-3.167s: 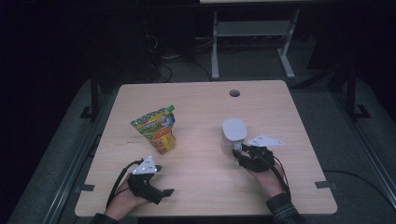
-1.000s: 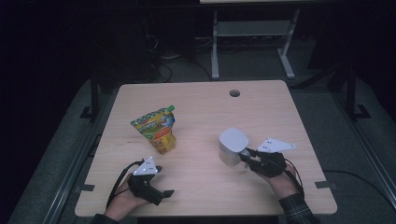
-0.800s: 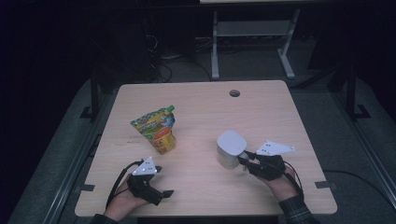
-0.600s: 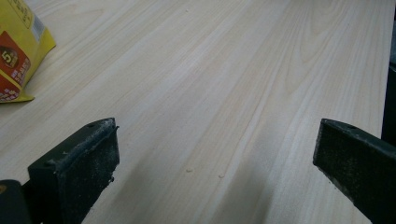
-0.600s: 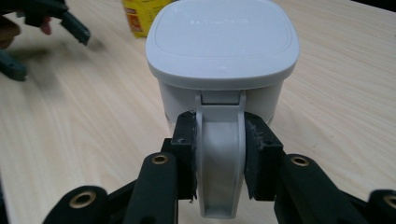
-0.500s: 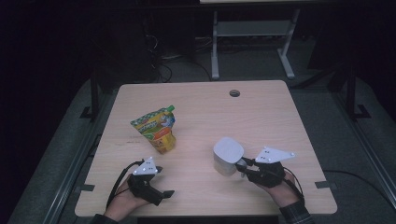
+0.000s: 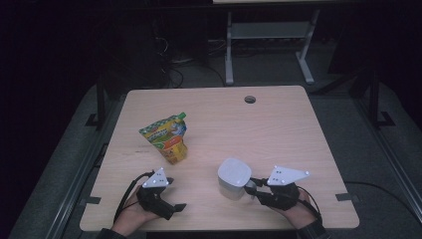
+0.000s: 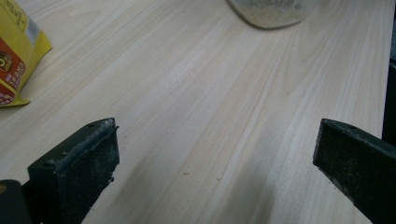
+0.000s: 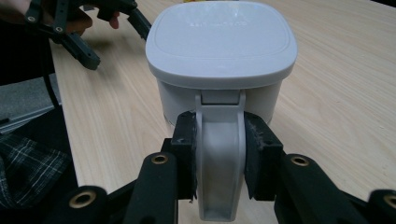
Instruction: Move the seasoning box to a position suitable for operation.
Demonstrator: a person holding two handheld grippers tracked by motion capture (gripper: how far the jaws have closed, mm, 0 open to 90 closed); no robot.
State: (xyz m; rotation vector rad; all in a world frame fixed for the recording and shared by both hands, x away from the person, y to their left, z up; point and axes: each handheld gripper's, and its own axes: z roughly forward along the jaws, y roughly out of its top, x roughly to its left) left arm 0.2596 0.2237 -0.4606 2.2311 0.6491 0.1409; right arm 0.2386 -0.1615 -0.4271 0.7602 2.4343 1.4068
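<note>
Nearby, a snack pouch [image 7: 166, 139] flanks the gripped white container [image 7: 233, 178].

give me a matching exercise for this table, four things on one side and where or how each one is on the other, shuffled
Things:
1. white lidded container
2. snack pouch
3. left gripper
4. round hole

States:
A. jaws apart over bare wood, holding nothing
B. near the table's far edge
C. stands on the left half of the table, yellow and green
D. clamped by its handle in the right gripper

Pairs: 1-D, 2-C, 3-A, 4-B
</note>
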